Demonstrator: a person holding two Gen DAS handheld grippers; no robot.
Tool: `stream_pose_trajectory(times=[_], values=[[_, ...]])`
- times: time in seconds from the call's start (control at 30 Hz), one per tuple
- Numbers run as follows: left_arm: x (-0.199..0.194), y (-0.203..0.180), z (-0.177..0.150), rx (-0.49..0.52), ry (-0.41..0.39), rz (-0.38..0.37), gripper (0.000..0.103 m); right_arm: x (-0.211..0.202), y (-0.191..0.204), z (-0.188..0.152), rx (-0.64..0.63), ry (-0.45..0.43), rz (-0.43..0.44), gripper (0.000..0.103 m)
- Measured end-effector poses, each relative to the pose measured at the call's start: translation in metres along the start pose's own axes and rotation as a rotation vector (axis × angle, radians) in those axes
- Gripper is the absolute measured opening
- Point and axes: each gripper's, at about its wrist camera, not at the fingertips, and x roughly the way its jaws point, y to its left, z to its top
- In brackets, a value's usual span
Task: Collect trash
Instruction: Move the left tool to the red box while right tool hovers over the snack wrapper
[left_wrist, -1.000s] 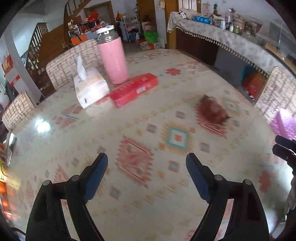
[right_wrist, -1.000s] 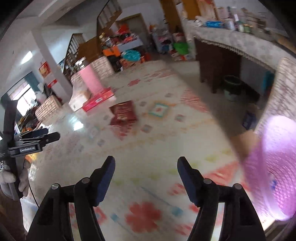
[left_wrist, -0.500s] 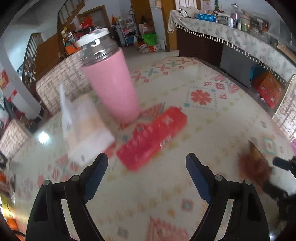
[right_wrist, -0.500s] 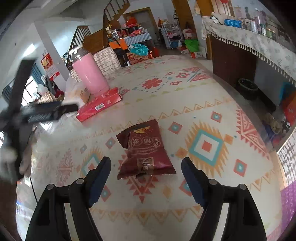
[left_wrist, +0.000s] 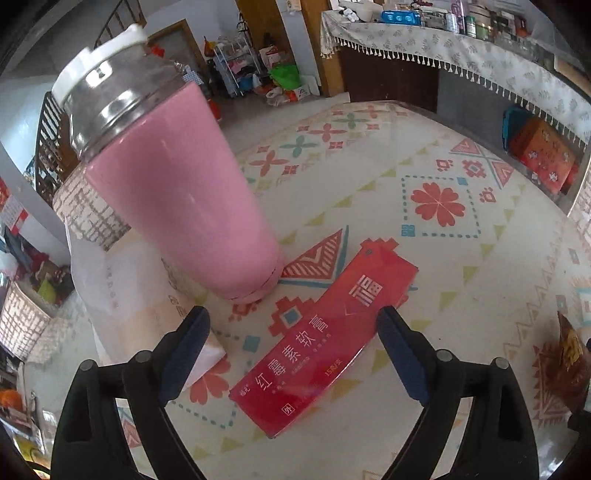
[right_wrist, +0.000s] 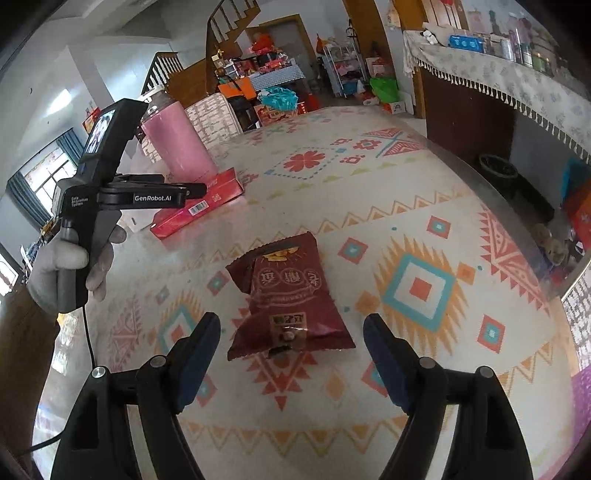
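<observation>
A flat red box lies on the patterned tablecloth. My left gripper hovers just over it, and its jaws are opening with the box's middle between the fingers, pads not touching. A dark red snack packet lies flat in front of my right gripper, which stands open with the packet's near end between its fingers, untouched. In the right wrist view the left gripper, held by a gloved hand, hangs over the red box. The packet's edge shows at far right.
A tall pink tumbler stands right behind the red box, with a soft tissue pack to its left. A purple basket sits at the table's right edge. Chairs ring the table and a cloth-covered sideboard runs behind.
My left gripper has swung from the table's middle to the tumbler and red box and has opened wider. My right gripper closed in on the snack packet, then held still.
</observation>
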Motion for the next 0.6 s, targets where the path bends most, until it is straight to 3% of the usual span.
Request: stream_pose_trajectory(times=[0.2, 0.33, 0.53, 0.6], values=[[0.000, -0.003, 0.001, 0.020, 0.008, 0.004, 0.092, 0.000, 0.000, 0.000, -0.003, -0.001, 0.001, 0.084], [-0.002, -0.007, 0.001, 0.057, -0.015, 0.053, 0.094, -0.001, 0.000, -0.001, -0.009, 0.000, 0.002, 0.084], [-0.010, 0.005, 0.002, -0.008, -0.069, 0.080, 0.094, -0.001, 0.001, -0.001, -0.010, 0.001, 0.005, 0.084], [-0.006, 0.009, 0.003, -0.020, -0.049, 0.091, 0.094, -0.001, 0.001, -0.001, -0.011, 0.002, 0.007, 0.084]])
